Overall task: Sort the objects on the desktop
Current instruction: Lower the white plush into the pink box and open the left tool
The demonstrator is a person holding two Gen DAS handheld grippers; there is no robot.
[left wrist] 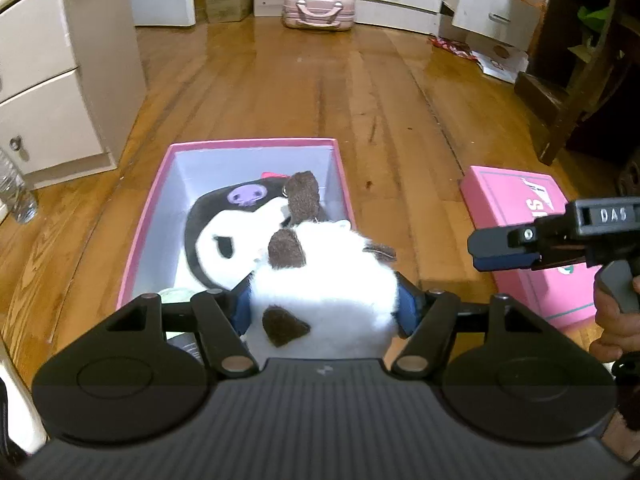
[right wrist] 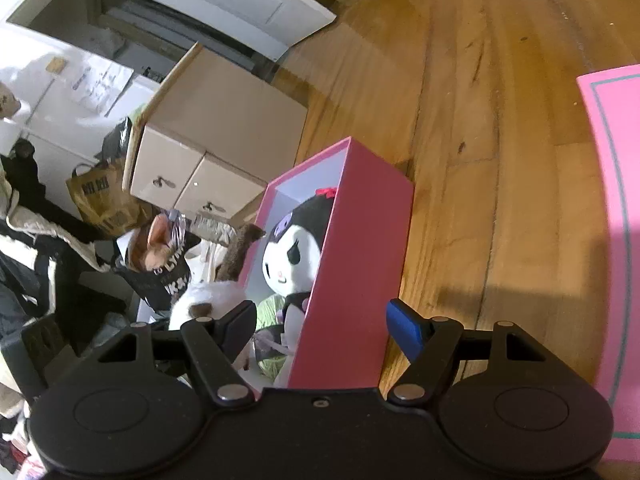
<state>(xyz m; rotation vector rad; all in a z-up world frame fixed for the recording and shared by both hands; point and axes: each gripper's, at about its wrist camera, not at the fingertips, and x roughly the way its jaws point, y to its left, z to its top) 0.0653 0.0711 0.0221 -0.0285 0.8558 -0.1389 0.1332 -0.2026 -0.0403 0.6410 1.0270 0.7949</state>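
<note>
My left gripper [left wrist: 324,304] had its jaws closed on the white-and-brown plush toy [left wrist: 320,280], holding it above the near end of the open pink box [left wrist: 248,146] on the wooden floor [left wrist: 320,92]. A black-and-white plush doll [left wrist: 224,224] lay inside that box. My right gripper [right wrist: 322,320] was wide open, empty, beside the box's right wall, near the pink lid [left wrist: 516,200].

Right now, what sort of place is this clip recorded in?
Most likely a lived-in room at home: a wooden floor, white drawer cabinets, a pink suitcase by the wall, and a pink box of plush toys set on the floor.
</note>
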